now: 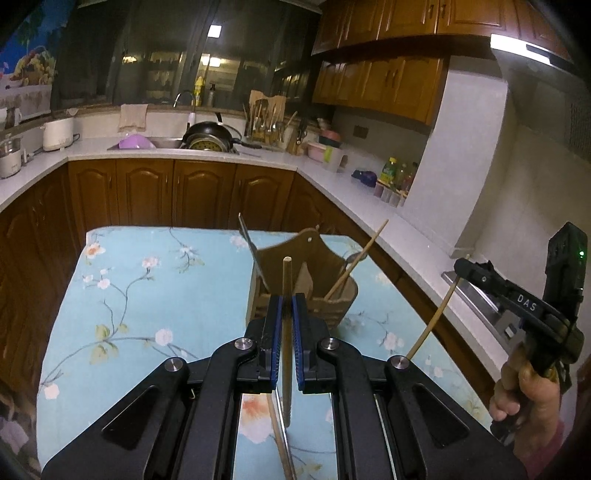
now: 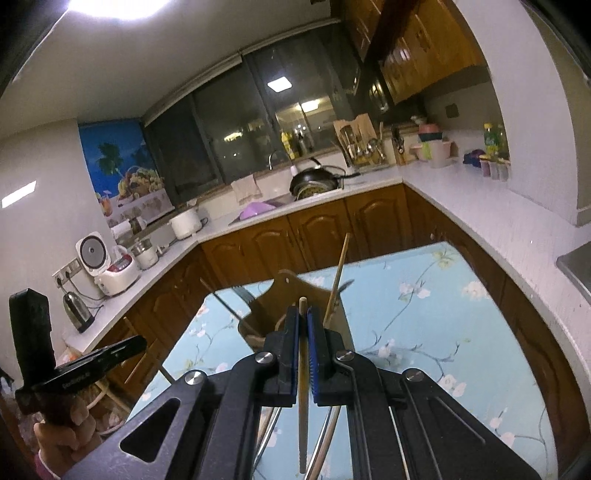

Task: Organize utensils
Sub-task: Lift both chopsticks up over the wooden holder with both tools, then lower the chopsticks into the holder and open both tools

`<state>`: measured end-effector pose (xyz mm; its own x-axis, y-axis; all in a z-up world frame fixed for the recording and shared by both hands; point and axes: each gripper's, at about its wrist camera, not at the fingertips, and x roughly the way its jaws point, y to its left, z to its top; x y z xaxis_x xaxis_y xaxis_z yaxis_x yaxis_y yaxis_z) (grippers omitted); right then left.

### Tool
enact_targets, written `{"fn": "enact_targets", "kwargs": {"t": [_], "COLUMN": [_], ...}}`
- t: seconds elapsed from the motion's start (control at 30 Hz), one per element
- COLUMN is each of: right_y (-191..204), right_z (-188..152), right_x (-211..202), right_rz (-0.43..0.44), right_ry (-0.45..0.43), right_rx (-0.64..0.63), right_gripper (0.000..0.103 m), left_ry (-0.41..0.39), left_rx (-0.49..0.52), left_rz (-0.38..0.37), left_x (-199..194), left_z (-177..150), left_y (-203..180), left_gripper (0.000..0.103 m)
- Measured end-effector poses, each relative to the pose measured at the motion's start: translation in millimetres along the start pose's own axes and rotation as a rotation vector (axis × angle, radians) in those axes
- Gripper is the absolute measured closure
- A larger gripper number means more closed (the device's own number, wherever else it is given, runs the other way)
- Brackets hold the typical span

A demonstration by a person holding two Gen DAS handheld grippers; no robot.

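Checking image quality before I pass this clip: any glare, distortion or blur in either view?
Left wrist: strong fisheye bending, dark corners, range-hood light blown out, chopstick sharp. Right wrist: ceiling light blown out at the top edge, counters curved, chopstick sharp.

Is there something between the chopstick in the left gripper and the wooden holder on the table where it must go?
Nothing visible blocks it. The left gripper holds its chopstick just before the holder; a chopstick and knife already stand inside.

Wooden chopstick (image 1: 286, 295) and holder (image 1: 314, 291) are looking matt; floral cloth is covering the tabletop (image 1: 147, 295); black tool (image 1: 287, 317) is showing blue ribbed pads.
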<state>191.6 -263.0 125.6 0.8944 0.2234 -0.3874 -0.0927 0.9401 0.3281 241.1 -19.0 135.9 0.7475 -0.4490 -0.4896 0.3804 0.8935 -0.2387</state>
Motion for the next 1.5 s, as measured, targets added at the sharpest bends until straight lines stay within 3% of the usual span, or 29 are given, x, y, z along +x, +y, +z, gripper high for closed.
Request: {"fn": "enact_targets", "kwargs": {"t": [0.4, 0.73, 0.97, 1.3, 1.5], "right_y": [-4, 7, 12, 1, -12], "right_z": [26, 66, 88, 57, 32], "right_x": [2, 13, 29, 73, 91], "right_rz": [-0.007, -0.023, -0.036, -0.068, -0.077], "right_ry": [-0.099, -0.215, -0.301, -0.255, -0.183], "right_rx": [0.007, -0.028, -0.043, -0.044, -0.022], "right_gripper": [0.098, 0.098, 0.098, 0.098, 0.098], "left_ry": [-0.062, -0.211, -0.298, -0.212, -0.146], "left_rx": [-0.004, -0.004, -0.004, -0.045, -0.036], "left_rz": [0.01, 0.026, 0.077, 0.103, 0.098], "left_x": [4, 4, 30, 91, 108], "left_z": [28, 85, 108, 70, 46], "left_y": [-2, -2, -1, 19, 24], "left_gripper": [0.098, 0.098, 0.098, 0.098, 0.098]}}
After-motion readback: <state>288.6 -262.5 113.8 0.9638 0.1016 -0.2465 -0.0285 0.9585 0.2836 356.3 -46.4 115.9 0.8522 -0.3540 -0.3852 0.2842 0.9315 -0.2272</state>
